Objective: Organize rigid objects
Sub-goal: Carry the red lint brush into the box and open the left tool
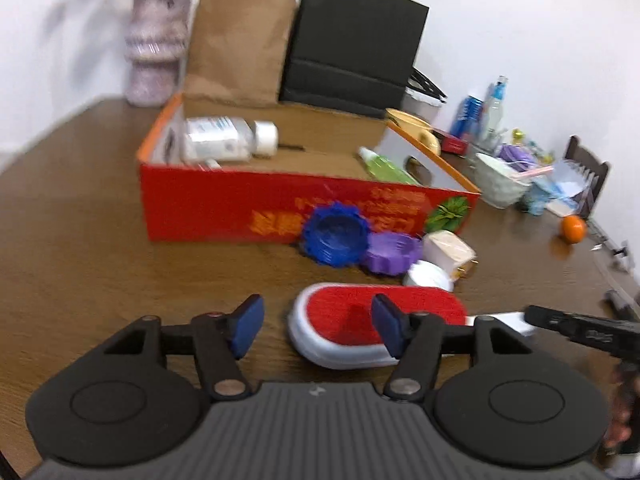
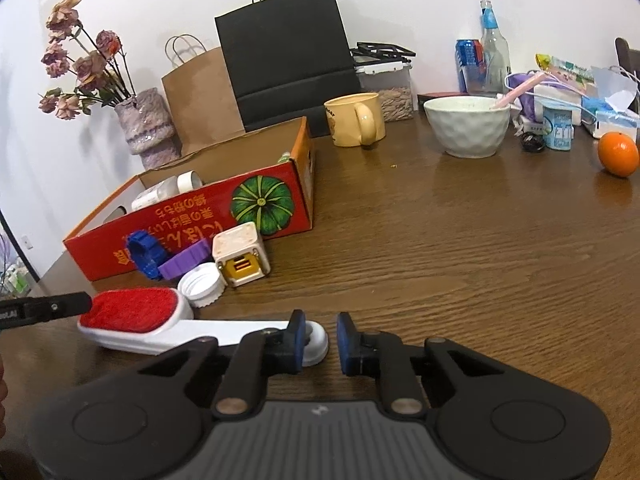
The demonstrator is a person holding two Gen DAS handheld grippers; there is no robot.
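**Lint brush lies loose on the table, box waiting behind it**

Brown wooden table (image 2: 460, 248) fills both views, with a white wall and 2 paper bags at the top of the frame. At left centre of the right wrist view sits the red cardboard box (image 2: 192, 224), open on top and already holding a clear bottle (image 1: 218, 138), so it looks like the collecting place.

Bunched against its front wall are a blue ring (image 1: 336, 234), a purple ring (image 1: 390, 252), a white cap (image 2: 201, 283) and a white charger cube (image 2: 240, 254), probably gathered there to go in next.

Lowest of the group is the lint brush (image 1: 360, 320), flat on the table, red pad up.

Left gripper (image 1: 318, 330) stands open, its jaws wide apart over the brush head, pressing nothing. Right gripper (image 2: 320, 340) is narrowed, with the handle's round end between its jaws; a visible gap on the right suggests no grip yet.
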